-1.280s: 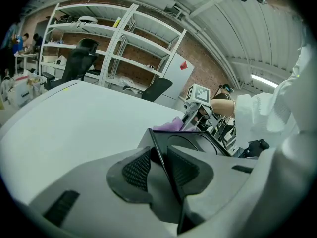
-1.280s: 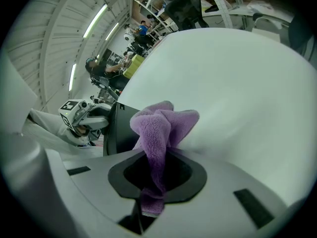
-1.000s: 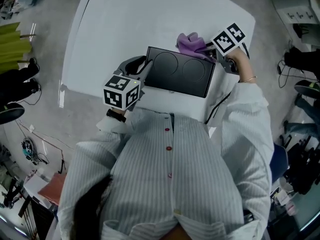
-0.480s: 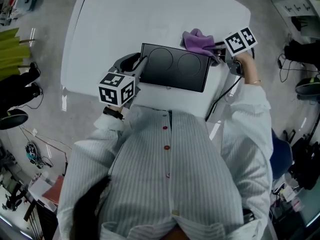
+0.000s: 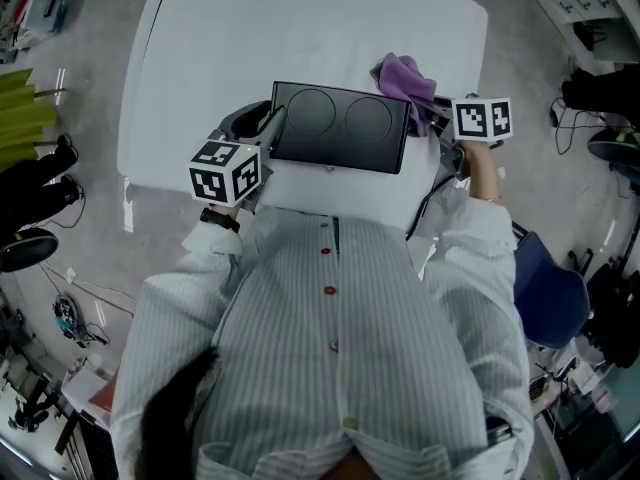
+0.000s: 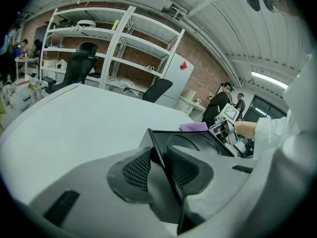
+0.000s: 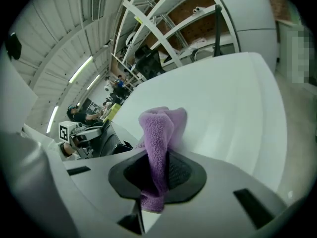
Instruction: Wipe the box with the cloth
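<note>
A flat black box [image 5: 340,126] with two round outlines on its top lies near the front of the white table [image 5: 300,28]. My left gripper [image 5: 265,133] is shut on the box's left edge; in the left gripper view the thin black wall [image 6: 159,152] sits pinched between the pads [image 6: 184,170]. My right gripper [image 5: 440,118] is shut on a purple cloth [image 5: 405,76], which rests at the box's far right corner. In the right gripper view the cloth [image 7: 158,133] stands bunched up out of the jaws, with the box [image 7: 106,144] to the left.
A black cable [image 5: 432,203] hangs off the table's front edge by the right arm. The table's right edge runs just behind the right gripper. Chairs and clutter stand on the floor around; shelving [image 6: 124,48] lines the far wall.
My right gripper has slid rightward with the cloth along the box's far edge to its right corner and has rolled. The left gripper has kept its hold.
</note>
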